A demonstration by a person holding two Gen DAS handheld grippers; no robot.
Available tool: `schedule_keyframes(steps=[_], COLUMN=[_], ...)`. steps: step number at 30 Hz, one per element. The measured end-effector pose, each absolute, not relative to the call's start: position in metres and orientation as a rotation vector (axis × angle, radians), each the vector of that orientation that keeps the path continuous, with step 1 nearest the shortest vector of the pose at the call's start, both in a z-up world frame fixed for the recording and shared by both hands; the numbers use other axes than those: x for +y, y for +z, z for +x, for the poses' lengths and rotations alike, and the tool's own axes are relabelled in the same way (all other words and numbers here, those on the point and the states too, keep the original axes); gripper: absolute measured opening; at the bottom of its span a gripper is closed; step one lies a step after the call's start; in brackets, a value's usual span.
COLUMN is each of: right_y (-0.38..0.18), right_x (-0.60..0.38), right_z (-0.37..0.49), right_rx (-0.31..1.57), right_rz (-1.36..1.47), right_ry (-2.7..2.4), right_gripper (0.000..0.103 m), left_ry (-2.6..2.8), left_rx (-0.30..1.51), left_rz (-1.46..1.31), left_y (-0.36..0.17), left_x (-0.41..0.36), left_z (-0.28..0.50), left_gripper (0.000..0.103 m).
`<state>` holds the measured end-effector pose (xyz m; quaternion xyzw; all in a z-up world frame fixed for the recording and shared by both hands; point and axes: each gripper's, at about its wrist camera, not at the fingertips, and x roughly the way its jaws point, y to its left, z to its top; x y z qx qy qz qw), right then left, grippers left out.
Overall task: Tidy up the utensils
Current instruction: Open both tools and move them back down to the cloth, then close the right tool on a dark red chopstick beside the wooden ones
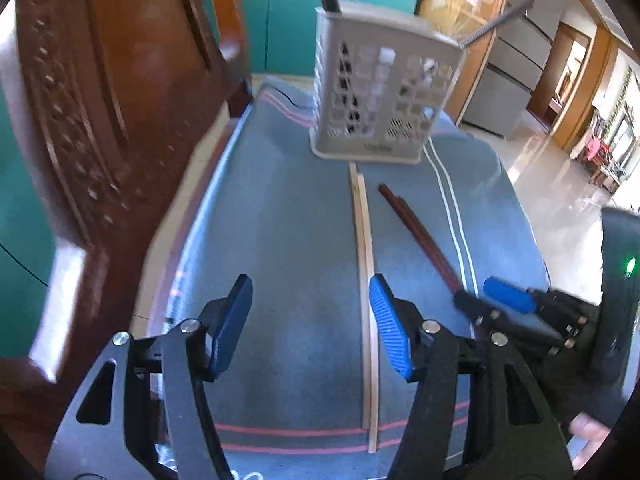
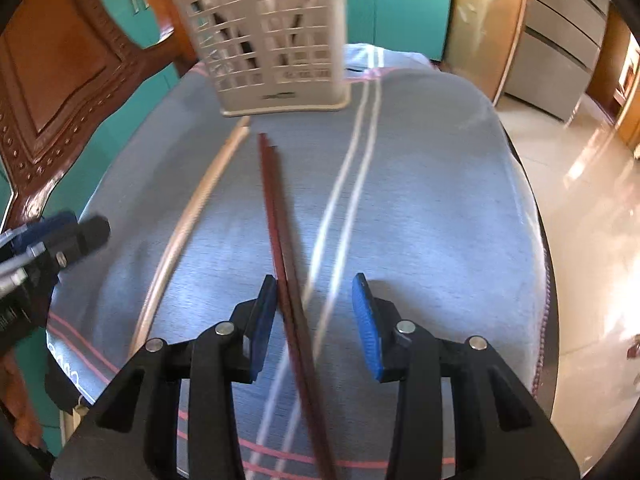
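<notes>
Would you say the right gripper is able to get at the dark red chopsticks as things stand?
Probably yes. The right gripper is open, and the dark red chopsticks lie flat on the cloth, running between its fingers with nothing over them. The left gripper is off to the side, by the pale chopsticks.

Matt cloth (image 1: 288, 220), pale wooden chopsticks (image 1: 366, 264), plastic caddy (image 1: 384, 84).

blue towel (image 1: 288, 240), wooden chair (image 1: 120, 100), teal cabinets (image 1: 280, 20)
</notes>
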<state>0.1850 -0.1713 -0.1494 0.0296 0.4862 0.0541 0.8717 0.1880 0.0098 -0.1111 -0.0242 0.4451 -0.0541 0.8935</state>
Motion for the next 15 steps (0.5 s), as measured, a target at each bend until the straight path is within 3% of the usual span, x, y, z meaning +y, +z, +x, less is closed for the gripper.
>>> schedule_keyframes(steps=[15], right_y=[-0.147], right_x=[-0.197], right_z=[0.187], right_rx=[1.022], right_rz=[0.151], right_ry=[0.072], right_gripper=[0.039], left_ry=[-0.161], left_rx=[0.995], left_rz=[-0.021], left_y=[-0.132], left_x=[-0.008], left_z=[0.191], left_gripper=[0.069])
